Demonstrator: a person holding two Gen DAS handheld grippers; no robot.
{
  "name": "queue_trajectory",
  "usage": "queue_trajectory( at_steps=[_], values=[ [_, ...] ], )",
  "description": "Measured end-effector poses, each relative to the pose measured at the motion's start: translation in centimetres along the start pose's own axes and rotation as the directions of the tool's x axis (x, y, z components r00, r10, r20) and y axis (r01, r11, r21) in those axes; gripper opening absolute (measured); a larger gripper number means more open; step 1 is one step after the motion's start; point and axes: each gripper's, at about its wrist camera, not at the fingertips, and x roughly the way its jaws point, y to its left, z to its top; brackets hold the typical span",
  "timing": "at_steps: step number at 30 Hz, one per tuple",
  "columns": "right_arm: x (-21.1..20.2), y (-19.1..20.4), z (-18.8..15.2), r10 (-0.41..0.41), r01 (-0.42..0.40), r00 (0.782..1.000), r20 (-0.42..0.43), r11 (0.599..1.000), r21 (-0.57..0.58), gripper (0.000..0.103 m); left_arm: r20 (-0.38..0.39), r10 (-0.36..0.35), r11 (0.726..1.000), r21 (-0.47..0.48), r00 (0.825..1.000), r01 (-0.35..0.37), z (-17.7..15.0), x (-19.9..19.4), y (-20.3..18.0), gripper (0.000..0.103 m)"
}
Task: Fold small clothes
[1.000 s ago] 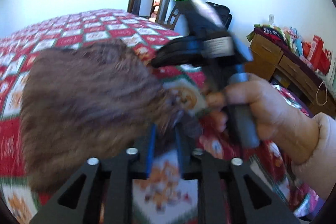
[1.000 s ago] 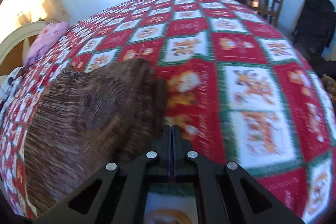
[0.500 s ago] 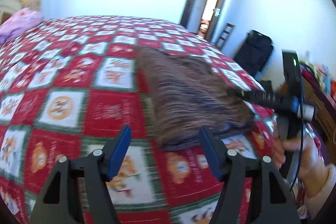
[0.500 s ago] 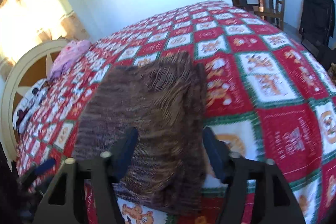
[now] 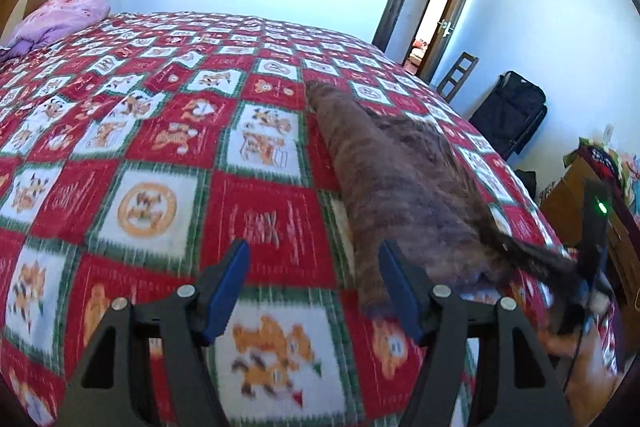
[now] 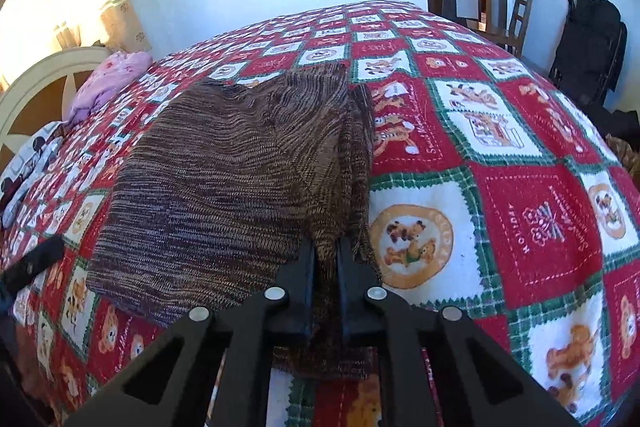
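Note:
A brown knitted garment (image 6: pixel 236 171) lies folded on the red patterned bedspread (image 6: pixel 520 187). In the right wrist view my right gripper (image 6: pixel 326 247) is shut on the garment's near right edge, the cloth pinched between the fingers. In the left wrist view the garment (image 5: pixel 400 179) lies to the right of my left gripper (image 5: pixel 314 283), which is open and empty over the bedspread (image 5: pixel 160 147); its right finger is beside the garment's near corner. The right gripper's body (image 5: pixel 592 247) shows at the far right, gripping the cloth.
A pink bundle (image 6: pixel 112 79) and a white headboard (image 6: pixel 36 83) lie at the bed's far left. A chair (image 6: pixel 520 15), a black bag (image 6: pixel 588 43) and an open door stand on the right. A wooden dresser (image 5: pixel 592 227) is beside the bed.
The left gripper let go of the garment, opened and drew back to the left. The right gripper opened, then shut on the garment's near right edge.

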Motion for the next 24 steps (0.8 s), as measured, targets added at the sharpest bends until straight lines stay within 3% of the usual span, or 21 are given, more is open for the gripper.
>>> queue_trajectory(
  at_steps=[2,6,11,14,16,19,24],
  values=[
    [-0.9,-0.1,0.8,0.007,-0.007,1.000,-0.010,1.000,0.006,0.011,0.014,0.002,1.000,-0.004,1.000,-0.002,1.7,0.7,-0.1,0.069],
    [-3.6,0.5,3.8,0.013,-0.012,0.993,0.119,1.000,-0.013,0.011,0.038,0.045,0.999,-0.002,0.998,-0.045,4.6,3.2,-1.2,0.069],
    [0.0,3.4,8.1,0.045,-0.034,0.994,0.102,0.994,-0.104,0.011,0.000,0.109,0.992,-0.064,0.994,-0.108,6.1,7.6,-1.8,0.069],
    [3.8,3.5,8.5,0.055,-0.053,0.998,0.018,0.993,-0.102,0.011,-0.017,0.163,0.985,-0.055,0.986,-0.164,6.0,9.9,-2.3,0.069],
    [6.1,2.7,7.6,-0.017,0.014,0.999,-0.032,0.994,-0.106,0.011,-0.027,0.182,0.983,-0.033,0.983,-0.183,5.6,11.2,-2.8,0.070],
    [6.1,0.7,6.7,0.029,-0.028,1.000,0.003,0.999,-0.041,0.008,-0.056,0.187,0.982,-0.008,0.981,-0.188,5.2,12.3,-3.1,0.073],
    [6.1,-0.2,6.6,0.017,-0.017,1.000,0.015,1.000,0.006,0.008,-0.079,0.230,0.973,0.017,0.970,-0.229,5.2,12.8,-3.6,0.084]
  ],
)
